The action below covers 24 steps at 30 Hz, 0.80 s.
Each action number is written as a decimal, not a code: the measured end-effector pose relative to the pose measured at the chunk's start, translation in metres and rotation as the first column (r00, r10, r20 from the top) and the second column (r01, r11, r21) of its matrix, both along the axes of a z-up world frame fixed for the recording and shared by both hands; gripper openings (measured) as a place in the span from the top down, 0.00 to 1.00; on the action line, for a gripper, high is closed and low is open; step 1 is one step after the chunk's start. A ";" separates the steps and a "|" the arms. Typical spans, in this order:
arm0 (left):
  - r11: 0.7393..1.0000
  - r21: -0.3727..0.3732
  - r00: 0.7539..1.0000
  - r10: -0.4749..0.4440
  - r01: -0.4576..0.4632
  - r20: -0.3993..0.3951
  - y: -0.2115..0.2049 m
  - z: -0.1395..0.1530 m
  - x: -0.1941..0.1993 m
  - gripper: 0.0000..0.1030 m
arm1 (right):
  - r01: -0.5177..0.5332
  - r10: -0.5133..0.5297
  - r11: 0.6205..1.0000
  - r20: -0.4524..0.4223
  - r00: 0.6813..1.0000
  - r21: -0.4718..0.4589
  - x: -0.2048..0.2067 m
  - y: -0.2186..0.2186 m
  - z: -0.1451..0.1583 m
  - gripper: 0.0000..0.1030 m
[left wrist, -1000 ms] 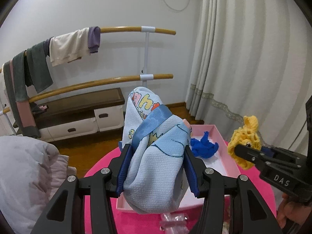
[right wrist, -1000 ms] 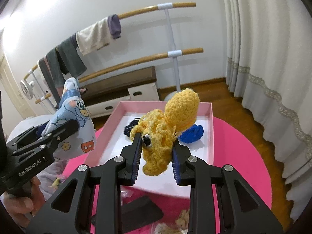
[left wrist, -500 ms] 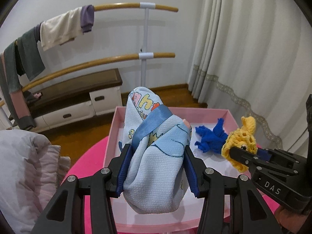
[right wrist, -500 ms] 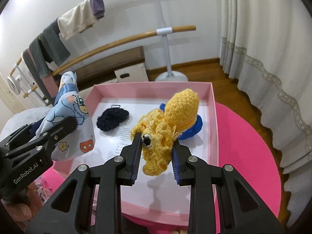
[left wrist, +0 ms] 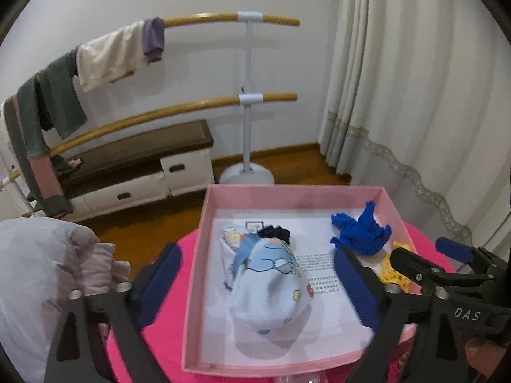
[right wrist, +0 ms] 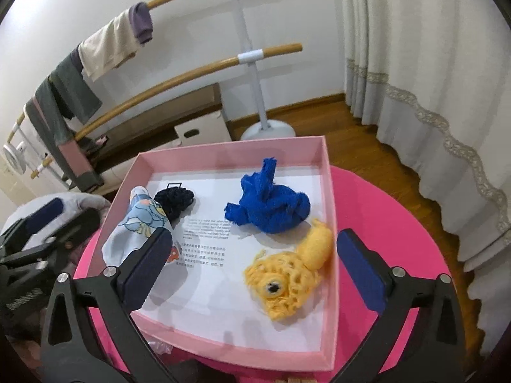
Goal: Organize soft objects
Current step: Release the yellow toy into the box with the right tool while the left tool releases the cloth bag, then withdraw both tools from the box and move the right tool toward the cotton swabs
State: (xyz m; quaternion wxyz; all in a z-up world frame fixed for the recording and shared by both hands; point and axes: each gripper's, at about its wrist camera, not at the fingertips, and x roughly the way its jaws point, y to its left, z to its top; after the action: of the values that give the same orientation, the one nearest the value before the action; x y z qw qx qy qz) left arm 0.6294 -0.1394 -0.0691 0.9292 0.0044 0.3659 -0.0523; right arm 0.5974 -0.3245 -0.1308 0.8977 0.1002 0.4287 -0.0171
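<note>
A pink box point(left wrist: 204, 223) point(right wrist: 329, 191) stands on the round pink table. In it lie a light-blue printed cloth point(left wrist: 268, 287) point(right wrist: 137, 223), a dark navy knit piece point(left wrist: 274, 233) point(right wrist: 175, 201), a blue crochet piece point(left wrist: 361, 236) point(right wrist: 271, 207) and a yellow crochet toy point(right wrist: 284, 281) point(left wrist: 392, 274). My left gripper point(left wrist: 255, 255) point(right wrist: 73, 214) hovers over the box's left side. Its jaws are opening wide, and the cloth lies loose below, between them. My right gripper point(right wrist: 254, 239) point(left wrist: 421, 249) is also opening, the yellow toy free on the box floor between its fingers.
The pink table point(right wrist: 383, 223) carries the box. A grey-white quilt point(left wrist: 38, 271) bulges at the left. Behind are a wooden rail rack point(left wrist: 198, 105) hung with clothes, a low cabinet point(left wrist: 143, 172) and a long curtain point(left wrist: 415, 95) on the right.
Both grippers went from shut to wide open. The printed cloth and the yellow toy dropped out of them and now lie in the box. The left gripper came in over the box.
</note>
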 end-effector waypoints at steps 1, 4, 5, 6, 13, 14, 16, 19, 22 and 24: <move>1.000 -0.001 1.000 0.010 -0.010 0.021 0.001 0.005 0.000 0.00 | 0.007 -0.007 1.000 0.005 1.000 -0.002 -0.004 -0.001 0.003 0.00; 1.000 -0.008 0.999 0.017 -0.017 0.051 0.004 0.012 -0.005 0.00 | 0.027 -0.027 1.000 0.035 0.999 -0.004 -0.020 -0.001 0.012 0.00; 1.000 -0.013 0.998 0.019 -0.019 0.061 0.007 0.015 -0.007 0.00 | 0.029 -0.029 1.000 0.049 0.998 0.004 -0.027 -0.001 0.017 0.00; 1.000 -0.019 0.997 0.021 -0.020 0.071 0.008 0.018 -0.010 0.00 | 0.030 -0.030 1.000 0.059 0.998 0.007 -0.033 0.001 0.020 0.00; 0.999 -0.048 0.989 0.026 -0.019 0.145 0.022 0.028 -0.050 0.00 | 0.039 -0.038 0.999 0.147 0.988 -0.004 -0.085 0.016 0.051 0.00; 0.999 -0.050 0.987 0.027 -0.019 0.156 0.025 0.029 -0.059 0.00 | 0.047 -0.046 0.999 0.158 0.986 -0.006 -0.093 0.017 0.055 0.00; 0.998 -0.059 0.985 0.031 -0.021 0.170 0.030 0.028 -0.072 0.00 | 0.059 -0.058 0.998 0.180 0.982 -0.002 -0.108 0.018 0.062 0.00; 0.997 -0.067 0.981 0.043 -0.031 0.191 0.042 0.027 -0.097 0.00 | 0.075 -0.070 0.997 0.208 0.976 -0.015 -0.133 0.022 0.071 0.00; 0.998 -0.051 0.974 0.054 -0.044 0.219 0.054 0.022 -0.124 0.00 | 0.087 -0.074 0.995 0.250 0.965 -0.040 -0.162 0.029 0.083 0.00; 0.998 -0.043 0.971 0.064 -0.055 0.230 0.054 0.017 -0.142 0.00 | 0.094 -0.077 0.994 0.268 0.960 -0.051 -0.177 0.032 0.089 0.00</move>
State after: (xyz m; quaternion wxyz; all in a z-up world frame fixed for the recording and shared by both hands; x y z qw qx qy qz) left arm 0.4873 -0.0849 -0.0521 0.9665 -0.0172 0.2542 -0.0302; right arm 0.4201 -0.2929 -0.0415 0.9482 0.0917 0.2989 -0.0560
